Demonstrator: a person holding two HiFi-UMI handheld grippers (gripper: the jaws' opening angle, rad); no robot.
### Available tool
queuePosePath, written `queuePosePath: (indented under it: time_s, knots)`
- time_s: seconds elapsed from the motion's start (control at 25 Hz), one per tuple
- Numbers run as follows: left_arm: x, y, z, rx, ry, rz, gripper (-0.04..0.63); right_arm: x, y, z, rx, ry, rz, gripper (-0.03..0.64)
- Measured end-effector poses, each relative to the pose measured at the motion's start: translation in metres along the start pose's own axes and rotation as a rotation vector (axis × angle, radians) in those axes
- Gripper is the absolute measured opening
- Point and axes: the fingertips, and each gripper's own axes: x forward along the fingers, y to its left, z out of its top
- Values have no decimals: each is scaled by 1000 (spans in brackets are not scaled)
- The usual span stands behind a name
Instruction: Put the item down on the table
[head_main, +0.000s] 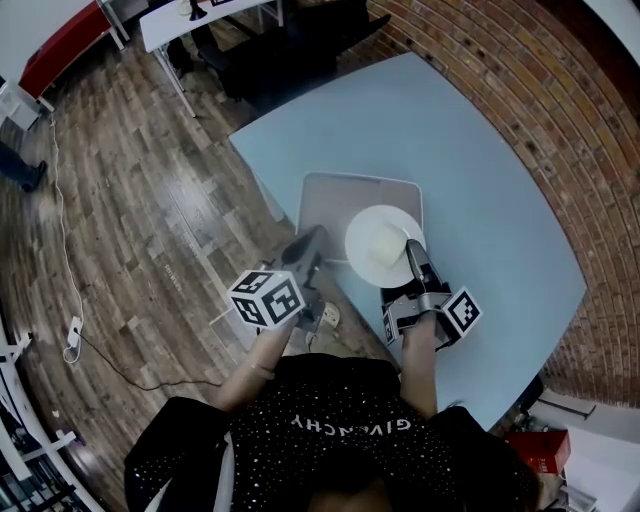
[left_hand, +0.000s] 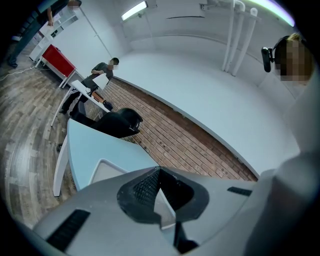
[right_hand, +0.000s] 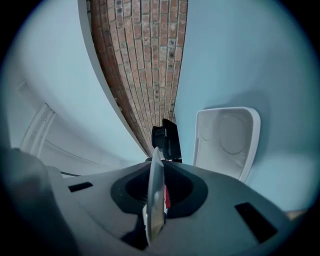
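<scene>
A round white plate (head_main: 380, 243) hangs over a shallow grey-white tray (head_main: 330, 190) on the light-blue table (head_main: 480, 180). My right gripper (head_main: 413, 250) is shut on the plate's near right rim. In the right gripper view the plate (right_hand: 155, 195) runs edge-on between the jaws, with the tray (right_hand: 227, 137) beyond it to the right. My left gripper (head_main: 308, 243) is at the tray's near left corner, by the table's edge, shut with nothing in it. The left gripper view shows its jaws (left_hand: 161, 200) closed, with the table (left_hand: 90, 145) and tray (left_hand: 105, 170) below.
A brick wall (head_main: 520, 90) borders the table's far and right sides. Wooden floor (head_main: 140, 200) lies to the left, with a cable (head_main: 70, 300) on it. A white desk (head_main: 200, 20) and a dark chair (head_main: 270, 60) stand behind the table. A person (left_hand: 102, 70) stands far off.
</scene>
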Motion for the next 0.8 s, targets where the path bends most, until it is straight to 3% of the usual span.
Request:
queuePosePath:
  time_s: [0.28,0.48,0.8]
  knots:
    - [39,28,19,9,3,17,11,41,-23,22,-10,7,-55,44]
    - [51,57,14,-19,38,25,11,77,-49,11,0,25,-109,44]
    - [72,98,20,-57,66,3,11,129,-98,-11,-82,88,-216,44]
